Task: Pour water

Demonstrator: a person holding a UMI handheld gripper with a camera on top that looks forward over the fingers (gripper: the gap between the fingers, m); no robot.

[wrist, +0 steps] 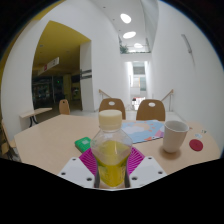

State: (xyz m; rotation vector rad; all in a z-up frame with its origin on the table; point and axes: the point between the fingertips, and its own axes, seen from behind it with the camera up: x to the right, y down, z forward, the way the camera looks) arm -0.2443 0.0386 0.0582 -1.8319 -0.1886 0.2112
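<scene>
A clear plastic bottle [111, 150] with a white cap and yellow liquid stands upright between my fingers. Both pink pads [90, 160] press against its sides, so my gripper [111, 166] is shut on it. The bottle's base is hidden between the fingers. A white paper cup [174, 136] stands on the light wooden table [55, 140], ahead of the fingers and to the right of the bottle.
A red round object [196, 145] lies just right of the cup. A green thing [84, 145] sits left of the bottle, and a blue-patterned sheet [146, 130] lies behind it. Two wooden chairs [113, 105] stand at the table's far side.
</scene>
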